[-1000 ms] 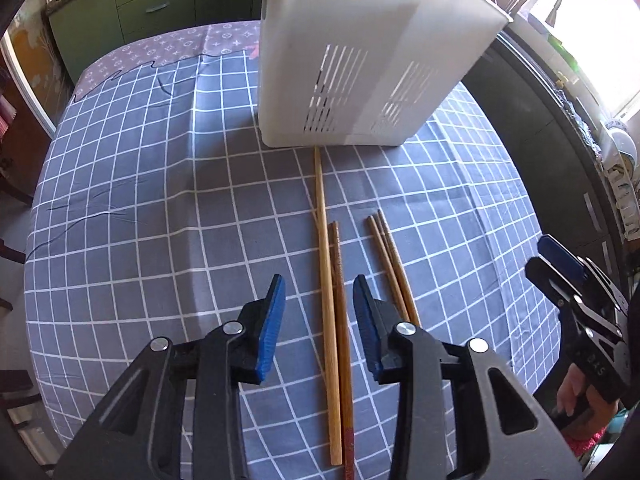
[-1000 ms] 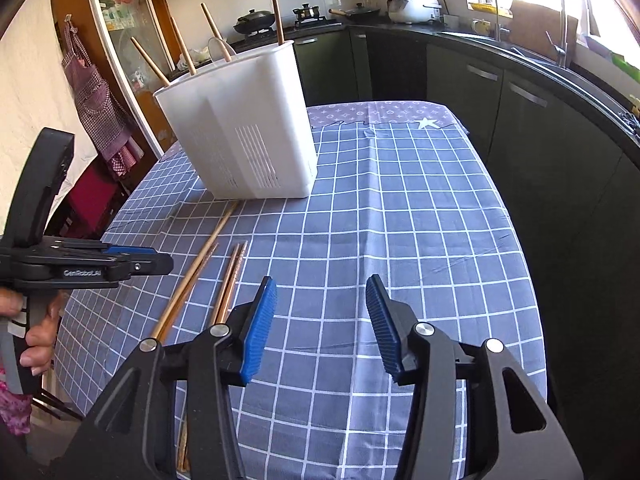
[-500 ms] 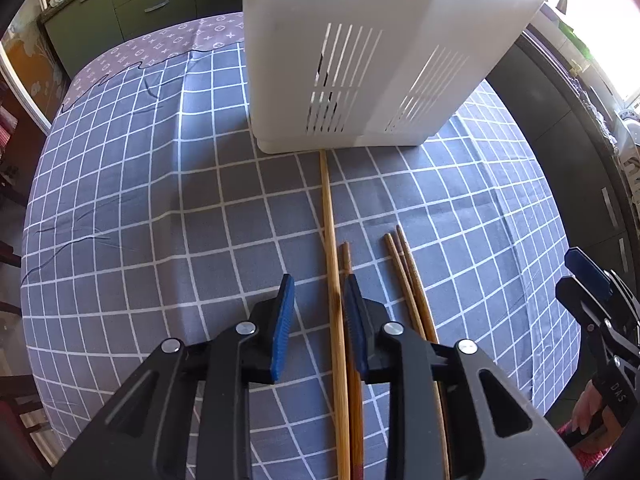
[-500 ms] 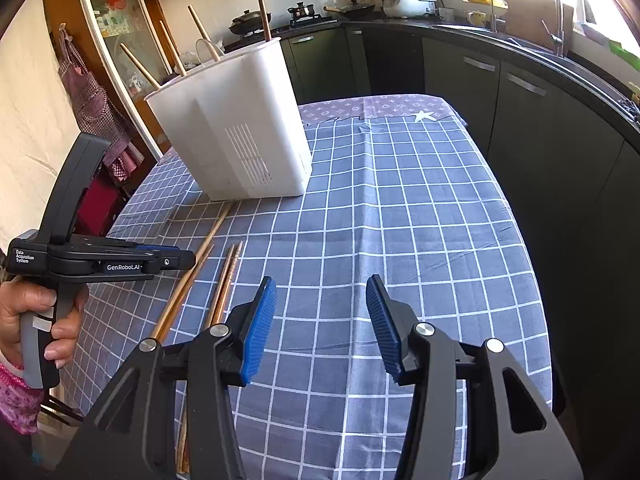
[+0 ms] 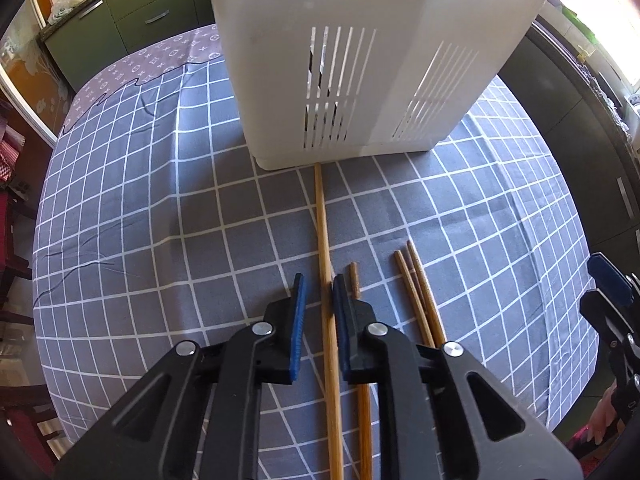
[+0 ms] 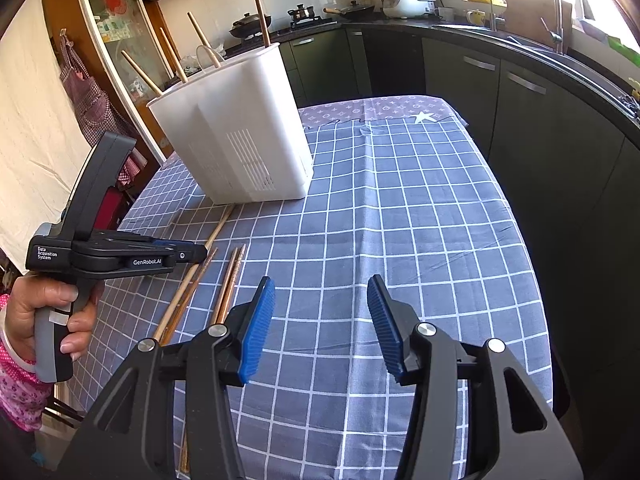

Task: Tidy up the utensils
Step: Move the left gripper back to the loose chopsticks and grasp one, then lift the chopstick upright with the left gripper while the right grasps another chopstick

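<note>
Bamboo long chopstick (image 5: 325, 248) lies mid-table, tip touching the white holder (image 5: 372, 60); light, stiff, prone to roll, so left gripper (image 5: 318, 300) clenches it mid-shaft, while right gripper (image 6: 320, 320) hangs released, empty.

Bright daylight, window glare, fisheye edges warped.

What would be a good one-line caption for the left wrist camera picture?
Left gripper with its fingers narrowed around a long chopstick lying on the checked tablecloth before the white utensil holder.
</note>
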The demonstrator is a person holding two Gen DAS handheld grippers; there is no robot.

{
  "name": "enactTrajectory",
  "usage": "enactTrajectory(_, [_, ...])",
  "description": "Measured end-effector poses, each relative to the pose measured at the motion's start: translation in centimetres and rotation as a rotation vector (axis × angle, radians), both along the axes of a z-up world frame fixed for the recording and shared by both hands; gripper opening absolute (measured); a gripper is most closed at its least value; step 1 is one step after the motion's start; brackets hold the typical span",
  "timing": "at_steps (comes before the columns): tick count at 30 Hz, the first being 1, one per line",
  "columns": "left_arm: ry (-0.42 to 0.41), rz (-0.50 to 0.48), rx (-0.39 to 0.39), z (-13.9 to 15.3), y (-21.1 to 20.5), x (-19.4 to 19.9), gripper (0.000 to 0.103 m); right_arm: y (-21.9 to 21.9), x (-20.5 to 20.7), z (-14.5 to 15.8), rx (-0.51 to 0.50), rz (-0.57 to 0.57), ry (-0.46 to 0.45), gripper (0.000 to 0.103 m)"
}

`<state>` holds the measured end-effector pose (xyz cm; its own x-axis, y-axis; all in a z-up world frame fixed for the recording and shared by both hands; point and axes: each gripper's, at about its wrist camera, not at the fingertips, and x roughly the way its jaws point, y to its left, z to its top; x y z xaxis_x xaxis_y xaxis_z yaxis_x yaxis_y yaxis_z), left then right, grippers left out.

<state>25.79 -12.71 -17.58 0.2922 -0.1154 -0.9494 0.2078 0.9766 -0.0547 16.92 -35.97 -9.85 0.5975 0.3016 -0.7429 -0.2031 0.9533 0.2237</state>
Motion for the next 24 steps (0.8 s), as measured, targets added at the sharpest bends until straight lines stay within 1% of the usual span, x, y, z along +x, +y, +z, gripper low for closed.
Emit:
enactTrajectory(3, [0.002,0.002,0.004,0.0,0.5,-0.3,0.007,0.1,0.0,-0.1,0.004,0.007,0.007,0.048])
enactTrajectory(9, [0.015,0.023,-0.007,0.1,2.3,-1.4,0.007,0.8,0.2,-0.4,0.012,0.03,0.024,0.052])
enactTrajectory(12, [0.017,0.044,-0.035,0.1,3.5,-2.4,0.007,1.7,0.5,-0.7,-0.005,0.045,0.033,0.052])
enactTrajectory(14, [0.01,0.059,-0.07,0.3,4.3,-3.0,0.007,2.6,0.7,-1.1,-0.026,0.063,0.041,0.052])
enactTrajectory(17, [-0.032,0.074,-0.103,1.1,5.0,-4.1,0.006,4.2,1.2,-2.0,-0.057,0.095,0.054,0.052])
enactTrajectory(22, [-0.121,0.085,-0.122,3.0,6.0,-5.6,0.006,6.6,2.1,-3.3,-0.091,0.131,0.071,0.052])
enactTrajectory(24, [-0.15,0.083,-0.131,3.8,6.5,-7.2,0.006,7.3,2.4,-3.6,-0.104,0.135,0.071,0.052])
